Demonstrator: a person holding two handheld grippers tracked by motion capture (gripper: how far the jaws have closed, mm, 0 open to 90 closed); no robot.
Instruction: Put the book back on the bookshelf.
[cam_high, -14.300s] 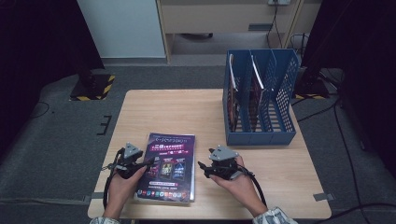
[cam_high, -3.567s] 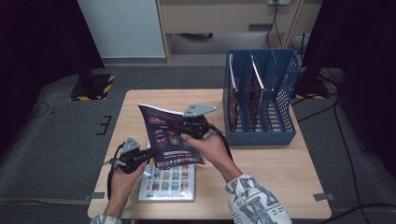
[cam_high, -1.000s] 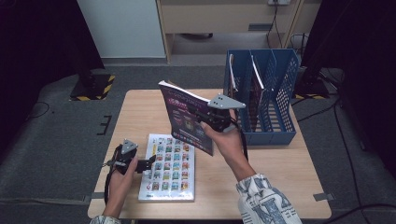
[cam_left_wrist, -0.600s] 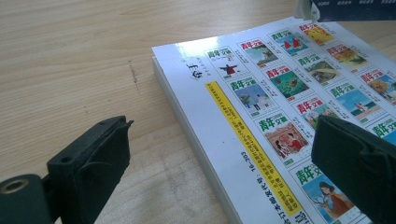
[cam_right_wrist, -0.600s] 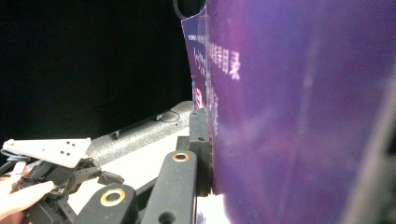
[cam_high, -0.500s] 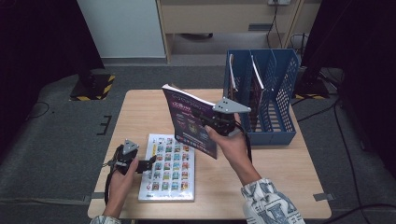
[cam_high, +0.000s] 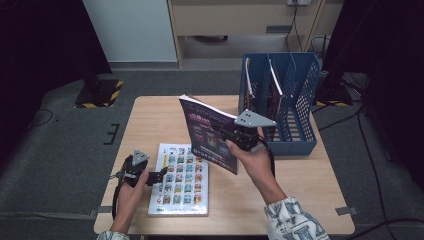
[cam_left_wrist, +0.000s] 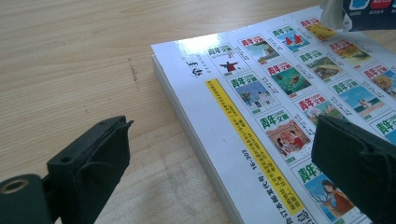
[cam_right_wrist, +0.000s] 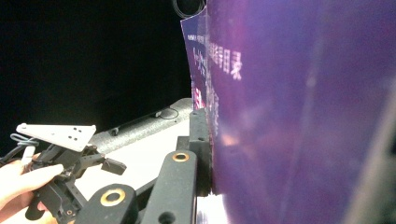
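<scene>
On the table (cam_high: 150, 115), a blue file rack (cam_high: 295, 107) is seen at two o'clock. A purple magazine (cam_high: 210, 135) is held upright mid-table, clamped by the right gripper (cam_high: 239, 137); the left gripper (cam_high: 159, 175), jaws spread, is held at a flat magazine (cam_high: 182, 180) at seven o'clock.

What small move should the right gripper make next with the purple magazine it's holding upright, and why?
Probably carry it on toward the blue mesh file rack and line its edge up with a free slot. The right gripper is shut on the purple glossy magazine, held in the air just short of the rack, which already holds magazines.
</scene>
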